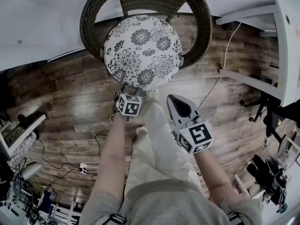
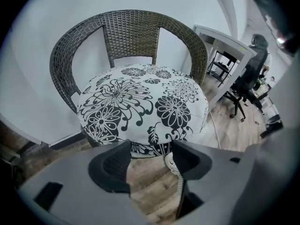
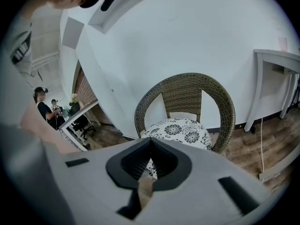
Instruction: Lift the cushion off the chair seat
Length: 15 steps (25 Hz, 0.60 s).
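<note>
Two grippers out, but only our left gripper point(image 2: 149, 154) looks ready: fingers point(image 2: 110, 165) spread wide to straddle the cushion point(image 2: 140, 102), whose front edge sits just past their tips, flat on the chair point(image 2: 65, 55) seat; our right gripper point(image 3: 151, 142) hangs short of it, fingers closed on nothing

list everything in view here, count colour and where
cushion: one, white with black flowers, on the chair seat
chair: one, brown wicker, under the cushion
desk: one, white, right of the chair
cable: one, white, hanging by the desk down to the floor
office chair: one, black, beyond the desk
floor: one, dark wood planks, under everything
left gripper: one, grey, jaws apart and empty, just short of the cushion's front edge
right gripper: one, grey, jaws together, further back from the chair
forearms: two, bare, behind the grippers
</note>
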{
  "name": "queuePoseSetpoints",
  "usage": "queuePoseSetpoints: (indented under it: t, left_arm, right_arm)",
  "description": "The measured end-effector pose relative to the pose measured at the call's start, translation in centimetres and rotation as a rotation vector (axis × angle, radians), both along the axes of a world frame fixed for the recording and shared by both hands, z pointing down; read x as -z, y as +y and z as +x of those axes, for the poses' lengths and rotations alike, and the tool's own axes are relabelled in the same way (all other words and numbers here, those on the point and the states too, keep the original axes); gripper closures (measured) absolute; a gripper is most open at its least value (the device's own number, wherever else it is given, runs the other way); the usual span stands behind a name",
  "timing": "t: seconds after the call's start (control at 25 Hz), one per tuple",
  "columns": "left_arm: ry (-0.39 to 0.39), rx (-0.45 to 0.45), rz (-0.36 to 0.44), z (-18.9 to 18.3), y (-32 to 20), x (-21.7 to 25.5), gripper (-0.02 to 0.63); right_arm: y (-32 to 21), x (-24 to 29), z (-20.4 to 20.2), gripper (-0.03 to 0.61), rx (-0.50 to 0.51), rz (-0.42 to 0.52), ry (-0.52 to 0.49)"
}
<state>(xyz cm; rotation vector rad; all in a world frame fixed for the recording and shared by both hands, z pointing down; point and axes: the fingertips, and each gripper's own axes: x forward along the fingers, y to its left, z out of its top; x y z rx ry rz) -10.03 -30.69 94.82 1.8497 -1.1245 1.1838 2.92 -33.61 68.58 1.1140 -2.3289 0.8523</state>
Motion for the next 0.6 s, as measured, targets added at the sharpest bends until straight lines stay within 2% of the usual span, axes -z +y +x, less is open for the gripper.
queuePoseSetpoints:
  t: [0.2,0.36,0.6]
  left_arm:
    - [0.005,0.011,-0.001,0.0,0.0,-0.3,0.344]
    - [-0.008,-0.012,0.002,-0.2,-0.1,-0.2,0.381]
    - [-0.039,0.024,0.008,-1.1,-0.8,-0.1,0.547]
  right_arm:
    - [0.0,-0.2,0.1,0.575,0.0,-0.004,-0.002]
    - [-0.1,0.0,0.3,0.575,-0.007,-0.002,-0.008]
    - [-0.4,0.2,0.6,0.575,-0.007,-0.001,-0.007]
